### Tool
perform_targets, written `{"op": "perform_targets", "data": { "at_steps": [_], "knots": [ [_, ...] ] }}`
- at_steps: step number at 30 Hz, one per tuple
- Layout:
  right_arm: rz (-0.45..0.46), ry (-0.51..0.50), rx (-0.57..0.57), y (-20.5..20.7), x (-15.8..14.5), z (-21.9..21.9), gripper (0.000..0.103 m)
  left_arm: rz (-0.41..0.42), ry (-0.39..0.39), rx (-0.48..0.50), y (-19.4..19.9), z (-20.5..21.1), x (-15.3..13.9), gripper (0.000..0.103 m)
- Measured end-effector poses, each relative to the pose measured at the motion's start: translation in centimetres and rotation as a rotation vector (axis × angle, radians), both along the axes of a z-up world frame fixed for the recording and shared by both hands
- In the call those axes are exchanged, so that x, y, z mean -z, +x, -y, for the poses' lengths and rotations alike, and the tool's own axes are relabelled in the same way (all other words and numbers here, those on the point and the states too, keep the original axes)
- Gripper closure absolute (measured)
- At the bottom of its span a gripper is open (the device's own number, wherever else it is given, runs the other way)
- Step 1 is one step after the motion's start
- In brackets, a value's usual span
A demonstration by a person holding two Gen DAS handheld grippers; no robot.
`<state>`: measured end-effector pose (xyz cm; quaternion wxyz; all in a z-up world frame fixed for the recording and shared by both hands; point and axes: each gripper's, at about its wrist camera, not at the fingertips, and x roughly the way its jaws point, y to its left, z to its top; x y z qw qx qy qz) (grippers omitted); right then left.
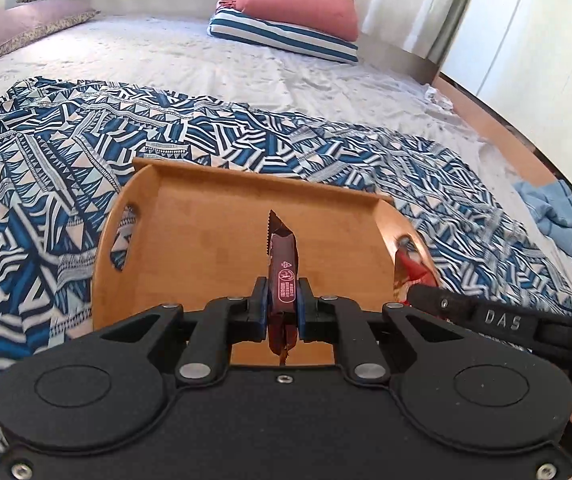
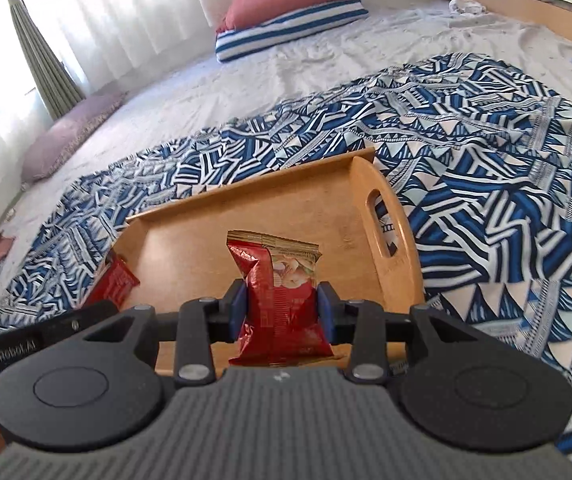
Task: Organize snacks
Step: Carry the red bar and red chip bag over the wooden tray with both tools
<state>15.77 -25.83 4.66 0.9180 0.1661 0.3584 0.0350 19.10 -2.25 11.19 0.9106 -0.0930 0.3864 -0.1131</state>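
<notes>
Nearest the left wrist camera, the left gripper (image 1: 282, 304) is clamped edge-on around a slim dark brown snack bar (image 1: 282, 276), whose crimped end stands up above the blue pads. Nearest the right wrist camera, the right gripper (image 2: 282, 308) is clamped on a puffy red snack packet (image 2: 282, 292), its pads pressing in the packet's sides. Both held snacks hang over the wooden tray (image 1: 206, 216), above its bare floor and nearer its front edge than its back rim. In the left view the right gripper's black finger and the red packet show beside the tray's right handle slot. In the right view the brown bar's reddish wrapper shows over the tray's left end. Under the tray lies a blue and white patterned cloth (image 1: 46, 152), spread over a pale bed sheet (image 1: 146, 52). Well beyond the tray, a pink cushion (image 1: 302, 8) rests on a striped pillow (image 1: 282, 40).
</notes>
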Motion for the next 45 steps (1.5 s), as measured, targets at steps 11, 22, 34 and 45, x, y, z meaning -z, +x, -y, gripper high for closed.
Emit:
{"op": "perform_targets", "data": {
  "at_steps": [11, 22, 34, 45],
  "knots": [
    [-0.049, -0.119, -0.018, 5.3, 3.4, -1.5, 0.061, 0.010, -0.006, -0.010, 5.1, 0.7, 3.7, 0.090],
    [-0.038, -0.157, -0.025, 7.3, 4.7, -1.9, 0.061, 0.001, 0.059, -0.023, 6.9, 2.1, 6.4, 0.090],
    [-0.011, -0.194, -0.043, 8.0, 5.0, -2.6, 0.060, 0.010, 0.088, -0.033, 7.9, 2.7, 7.8, 0.090],
    [-0.004, -0.201, -0.051, 8.1, 5.2, -2.7, 0.058, -0.002, 0.091, -0.035, 8.4, 2.7, 8.6, 0.090]
  ]
}}
